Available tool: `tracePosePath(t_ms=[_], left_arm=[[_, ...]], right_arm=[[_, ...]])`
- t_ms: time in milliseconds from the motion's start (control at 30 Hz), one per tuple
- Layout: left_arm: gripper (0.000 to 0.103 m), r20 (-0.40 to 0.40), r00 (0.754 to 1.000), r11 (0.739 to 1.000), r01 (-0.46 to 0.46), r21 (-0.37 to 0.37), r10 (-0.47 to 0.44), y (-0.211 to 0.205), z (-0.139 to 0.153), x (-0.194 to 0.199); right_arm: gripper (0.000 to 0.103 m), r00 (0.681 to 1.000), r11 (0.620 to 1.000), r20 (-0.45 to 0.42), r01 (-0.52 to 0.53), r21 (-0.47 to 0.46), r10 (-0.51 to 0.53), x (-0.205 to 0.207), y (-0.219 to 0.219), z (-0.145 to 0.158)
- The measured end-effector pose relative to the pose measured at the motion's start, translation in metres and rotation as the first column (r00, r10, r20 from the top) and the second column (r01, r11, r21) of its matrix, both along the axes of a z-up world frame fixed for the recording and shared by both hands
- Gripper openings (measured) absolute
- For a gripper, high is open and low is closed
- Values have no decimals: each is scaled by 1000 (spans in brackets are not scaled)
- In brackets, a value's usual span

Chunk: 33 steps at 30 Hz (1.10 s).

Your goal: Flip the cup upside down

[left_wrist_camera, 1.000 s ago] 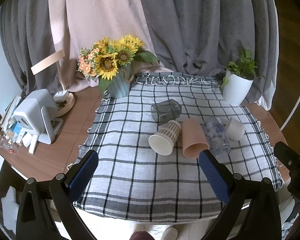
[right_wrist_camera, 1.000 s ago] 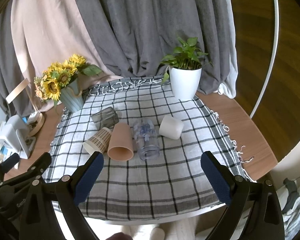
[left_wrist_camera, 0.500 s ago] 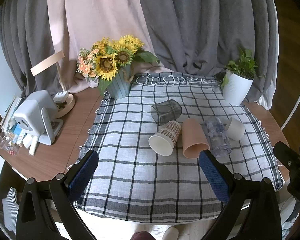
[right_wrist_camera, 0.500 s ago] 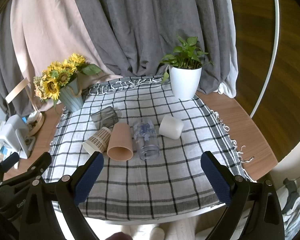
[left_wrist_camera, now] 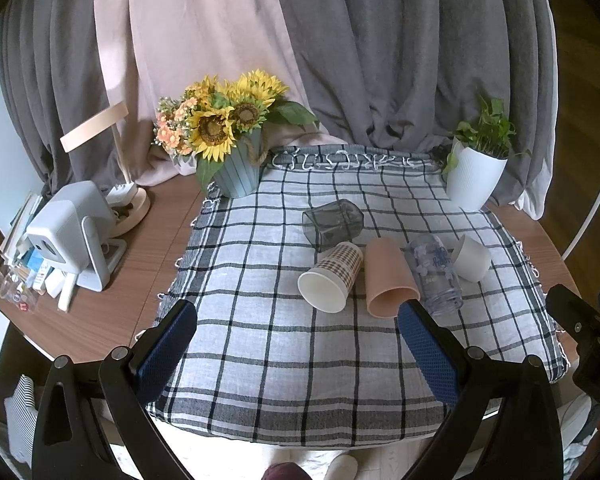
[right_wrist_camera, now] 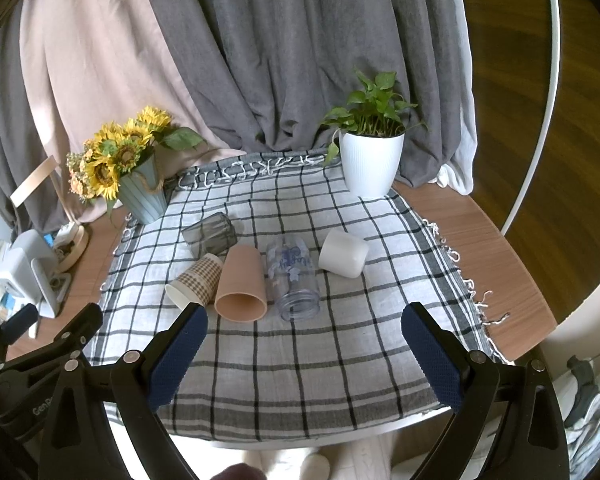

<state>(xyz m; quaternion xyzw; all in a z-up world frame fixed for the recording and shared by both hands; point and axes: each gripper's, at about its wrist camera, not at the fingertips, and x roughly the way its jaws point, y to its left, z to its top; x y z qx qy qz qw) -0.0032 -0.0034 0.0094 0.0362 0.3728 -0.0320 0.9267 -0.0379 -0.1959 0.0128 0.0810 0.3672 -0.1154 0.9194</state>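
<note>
Several cups lie on their sides on a checked cloth [left_wrist_camera: 260,344]: a dark glass tumbler [left_wrist_camera: 333,224], a plaid paper cup [left_wrist_camera: 332,276], a tan cup [left_wrist_camera: 388,278], a clear printed glass [left_wrist_camera: 434,272] and a white cup [left_wrist_camera: 470,258]. They also show in the right wrist view: tumbler [right_wrist_camera: 210,234], paper cup [right_wrist_camera: 194,284], tan cup [right_wrist_camera: 242,284], clear glass [right_wrist_camera: 294,276], white cup [right_wrist_camera: 344,253]. My left gripper [left_wrist_camera: 296,344] is open and empty, held near the table's front edge. My right gripper [right_wrist_camera: 304,352] is open and empty, also at the front edge.
A sunflower pot [left_wrist_camera: 236,148] stands at the cloth's back left and a white plant pot [left_wrist_camera: 474,176] at the back right. A white device [left_wrist_camera: 74,232] and small clutter sit on the wooden table's [left_wrist_camera: 140,264] left side. Curtains hang behind.
</note>
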Motion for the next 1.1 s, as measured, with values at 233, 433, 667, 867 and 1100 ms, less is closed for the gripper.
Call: tracePosePath(t_ms=[233, 433, 667, 867, 1100], left_arm=[[103, -2, 1000, 1000, 1, 1, -1, 0, -1, 0], [103, -6, 1000, 1000, 7, 4, -7, 0, -2, 1], [103, -75, 995, 998, 64, 4, -64, -3, -13, 31], [103, -147, 975, 985, 172, 23, -167, -8, -20, 75], [103, -241, 922, 944, 325, 59, -302, -14, -33, 136]], right_arm=[[98, 1000, 1000, 2, -2, 0, 2, 0, 0, -1], [98, 1000, 1000, 0, -1, 0, 1, 1, 0, -1], [98, 999, 999, -13, 30, 12, -30, 3, -1, -6], [98, 993, 992, -57, 110, 62, -106, 26, 3, -23], [98, 969, 957, -135, 231, 177, -209, 63, 8, -40]])
